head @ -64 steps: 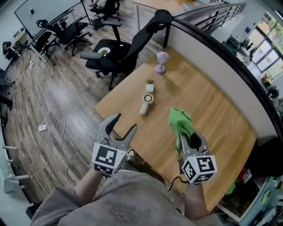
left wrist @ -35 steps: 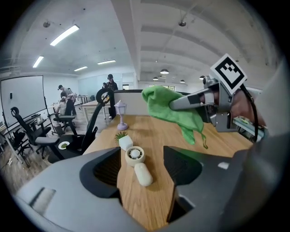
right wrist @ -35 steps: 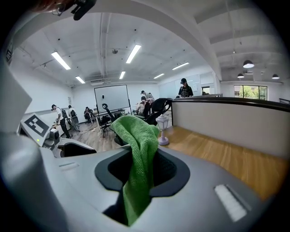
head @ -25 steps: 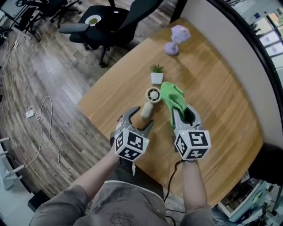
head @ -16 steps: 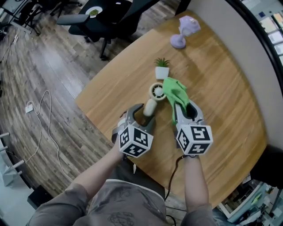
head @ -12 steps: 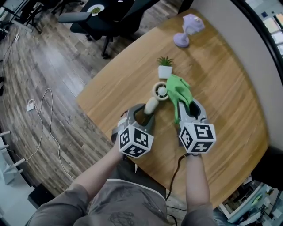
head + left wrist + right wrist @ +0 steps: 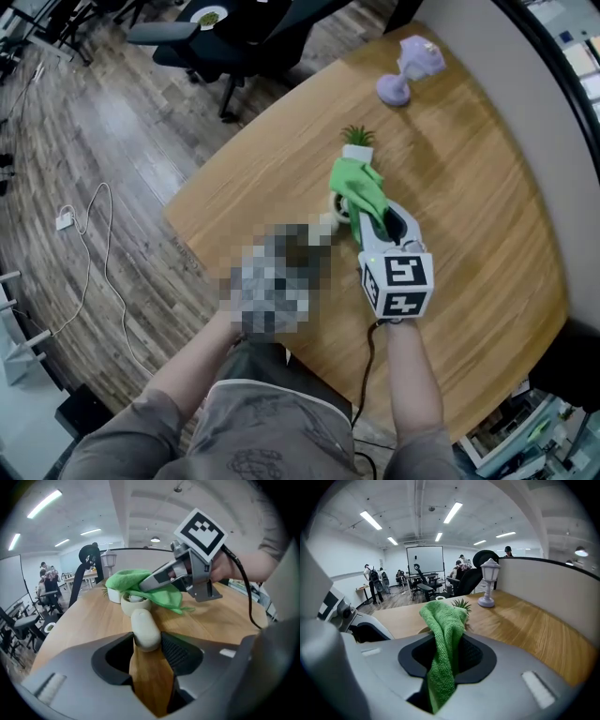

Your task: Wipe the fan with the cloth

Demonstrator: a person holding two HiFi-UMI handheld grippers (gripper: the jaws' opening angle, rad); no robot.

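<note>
Wooden table [image 7: 469,216] — bearing fan [image 7: 145,630], potted plant [image 7: 357,141], perhaps a lilac lamp [image 7: 408,70].

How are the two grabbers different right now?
The left gripper has jaws closing on the handle of the cream fan; the right gripper has jaws shut on the green cloth. The left gripper grips the fan's near end; the right gripper lays the cloth over its round head. Both are grey and aim at the fan.
</note>
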